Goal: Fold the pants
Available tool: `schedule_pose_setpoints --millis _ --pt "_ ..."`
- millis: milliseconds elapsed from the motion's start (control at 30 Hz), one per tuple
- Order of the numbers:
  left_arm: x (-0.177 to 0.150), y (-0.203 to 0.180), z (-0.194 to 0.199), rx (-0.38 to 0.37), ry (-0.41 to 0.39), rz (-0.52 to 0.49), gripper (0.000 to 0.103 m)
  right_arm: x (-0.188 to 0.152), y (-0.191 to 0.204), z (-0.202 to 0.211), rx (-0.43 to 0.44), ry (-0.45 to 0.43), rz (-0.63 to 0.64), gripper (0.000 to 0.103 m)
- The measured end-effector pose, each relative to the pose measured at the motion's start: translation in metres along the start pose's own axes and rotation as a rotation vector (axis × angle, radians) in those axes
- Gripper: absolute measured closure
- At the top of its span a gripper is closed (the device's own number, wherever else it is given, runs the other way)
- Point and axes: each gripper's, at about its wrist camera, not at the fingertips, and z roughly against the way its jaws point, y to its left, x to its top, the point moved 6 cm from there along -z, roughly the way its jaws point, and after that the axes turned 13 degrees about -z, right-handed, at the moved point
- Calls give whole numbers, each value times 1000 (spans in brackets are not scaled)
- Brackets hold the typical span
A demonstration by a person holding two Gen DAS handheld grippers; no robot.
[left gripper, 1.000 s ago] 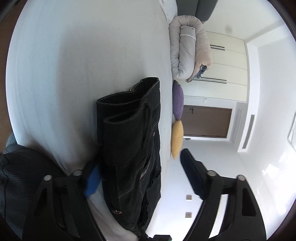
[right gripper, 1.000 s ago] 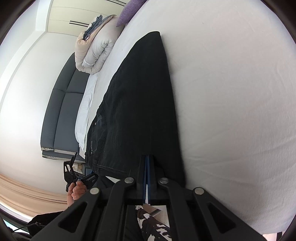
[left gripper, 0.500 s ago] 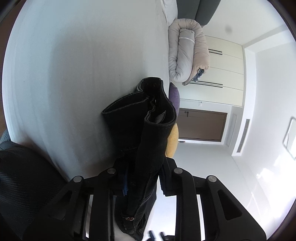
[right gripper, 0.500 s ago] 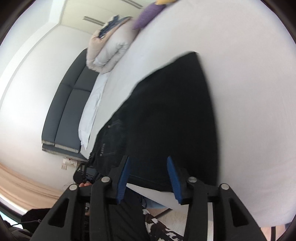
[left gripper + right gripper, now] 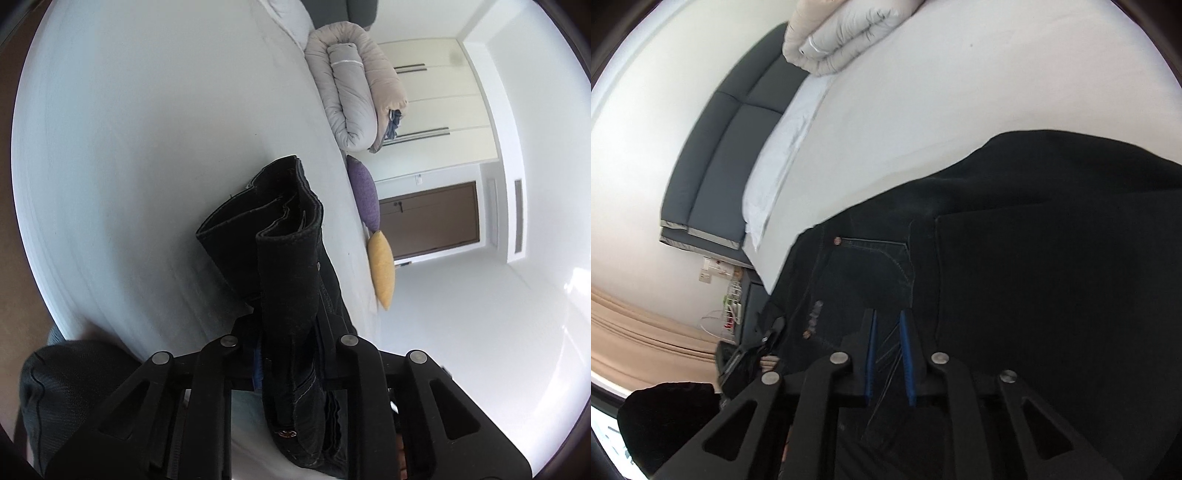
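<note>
As folding needs a firm hold, the left tool grips the black pants at the waistband. Right tool: slightly parted over the pants, holding nothing. White bed beneath.

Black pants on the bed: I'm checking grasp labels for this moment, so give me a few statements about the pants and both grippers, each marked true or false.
1. The left gripper is clamped on a bunched part of the black pants. True.
2. The right gripper is shut tight on the pants. False: its blue pads stand apart with a gap between them, above the fabric near a front pocket.
3. The pants lie on a white bed sheet. True.
4. A purple cushion and a yellow cushion sit at the bed's edge. True.
5. The rolled duvet lies on top of the pants. False: it sits apart, farther up the bed.
</note>
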Motion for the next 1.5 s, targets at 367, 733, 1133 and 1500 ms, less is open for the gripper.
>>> schedule_pose_setpoints --millis 367,733,1133,1500 --pt "3 -68 1 76 7 -282 90 -5 -22 -36 -140 -3 44 103" --pt "-11 -191 -28 91 43 -602 93 -8 -36 34 220 -95 -134 34" --pt "-219 -293 -138 50 393 -1213 94 5 -108 108 366 -99 -269 19" --pt "-272 -305 -139 79 387 -1457 94 10 -130 107 176 -25 -198 45"
